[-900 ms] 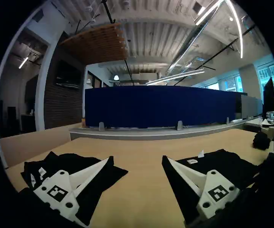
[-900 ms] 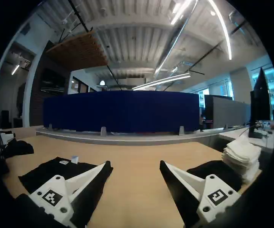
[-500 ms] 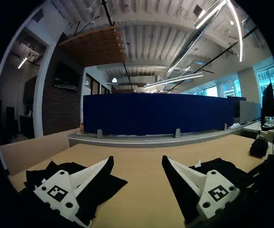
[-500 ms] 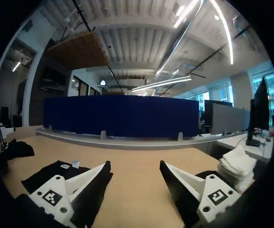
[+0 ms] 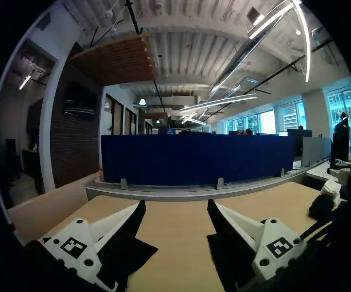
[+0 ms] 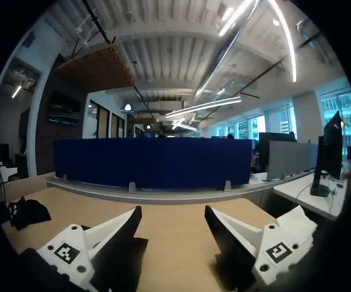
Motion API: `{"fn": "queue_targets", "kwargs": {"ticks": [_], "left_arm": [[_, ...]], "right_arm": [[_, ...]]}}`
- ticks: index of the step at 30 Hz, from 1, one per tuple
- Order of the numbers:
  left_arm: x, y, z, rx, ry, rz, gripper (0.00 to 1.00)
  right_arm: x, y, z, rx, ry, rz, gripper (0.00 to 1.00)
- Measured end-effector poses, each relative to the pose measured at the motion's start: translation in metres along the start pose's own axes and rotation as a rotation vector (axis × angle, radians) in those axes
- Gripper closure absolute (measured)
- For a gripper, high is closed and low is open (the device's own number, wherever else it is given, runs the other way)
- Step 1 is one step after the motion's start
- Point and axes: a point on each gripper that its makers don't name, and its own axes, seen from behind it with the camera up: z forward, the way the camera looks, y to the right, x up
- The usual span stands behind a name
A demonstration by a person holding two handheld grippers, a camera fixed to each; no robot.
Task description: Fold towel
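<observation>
- While the left gripper [image 5: 175,202] is holding its two white fingers [image 5: 114,225] spread wide and released, grasping nothing, the right gripper [image 6: 172,208] is carrying its own two fingers [image 6: 110,228] just as far apart and just as empty.
- One square black-and-white marker [image 5: 73,246] is sitting on each finger, making two per gripper and four in all.
- Under the left gripper, the black towel [image 5: 136,253] is lying flat by the desk's [image 5: 180,243] near edge. It is showing as two dark patches, one beneath each finger, with bare wood running between them; whether the patches join I cannot tell.
- Under the right gripper, black fabric [image 6: 124,255] is lying the same way, again as two patches by the near edge.
- Farther out, the right gripper view is bringing in one white stack of folded cloths [image 6: 297,219] behind the finger on that view's right, near the desk's edge there, and one crumpled black bundle [image 6: 27,212] towards the opposite edge.
- Towards the edge on its own right, the left gripper view is showing one dark heap [image 5: 320,207] with something white [image 5: 332,187] sitting on top, too small to identify.
- Beyond the desk's far edge, one blue partition [image 5: 195,158] is running across both views.
- One monitor [image 6: 327,151] is standing on a neighbouring desk [image 6: 302,192] in the right gripper view.
</observation>
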Motion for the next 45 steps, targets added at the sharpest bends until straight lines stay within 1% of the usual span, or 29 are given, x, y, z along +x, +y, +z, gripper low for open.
{"fn": "queue_targets", "kwargs": {"ticks": [6, 8, 11, 15, 21, 26, 29, 36, 41, 45], "left_arm": [[0.011, 0.01, 0.002, -0.035, -0.038, 0.026, 0.06], [0.014, 0.014, 0.002, -0.052, -0.05, 0.04, 0.06], [0.014, 0.023, 0.001, -0.095, -0.079, 0.061, 0.06], [0.014, 0.037, -0.002, -0.163, -0.122, 0.087, 0.06], [0.007, 0.054, -0.006, -0.253, -0.184, 0.13, 0.06], [0.001, 0.065, -0.007, -0.318, -0.23, 0.169, 0.06], [0.0, 0.07, -0.007, -0.346, -0.24, 0.183, 0.06], [-0.013, 0.082, -0.01, -0.392, -0.277, 0.193, 0.06], [-0.033, 0.09, -0.014, -0.413, -0.308, 0.203, 0.06], [-0.052, 0.093, -0.015, -0.42, -0.337, 0.207, 0.06]], "right_arm": [[0.011, -0.007, 0.0, 0.033, -0.036, -0.002, 0.0], [0.014, -0.01, 0.001, 0.048, -0.044, -0.01, 0.0], [0.016, -0.017, 0.001, 0.082, -0.065, -0.034, 0.0], [0.013, -0.031, 0.0, 0.15, -0.123, -0.071, 0.0], [0.009, -0.053, -0.008, 0.268, -0.212, -0.137, 0.0], [-0.005, -0.07, -0.019, 0.359, -0.301, -0.186, 0.0], [-0.01, -0.076, -0.025, 0.395, -0.329, -0.193, 0.0], [-0.027, -0.078, -0.029, 0.408, -0.375, -0.197, 0.0], [-0.047, -0.081, -0.031, 0.419, -0.405, -0.22, 0.0], [-0.065, -0.083, -0.034, 0.428, -0.43, -0.228, 0.0]]}}
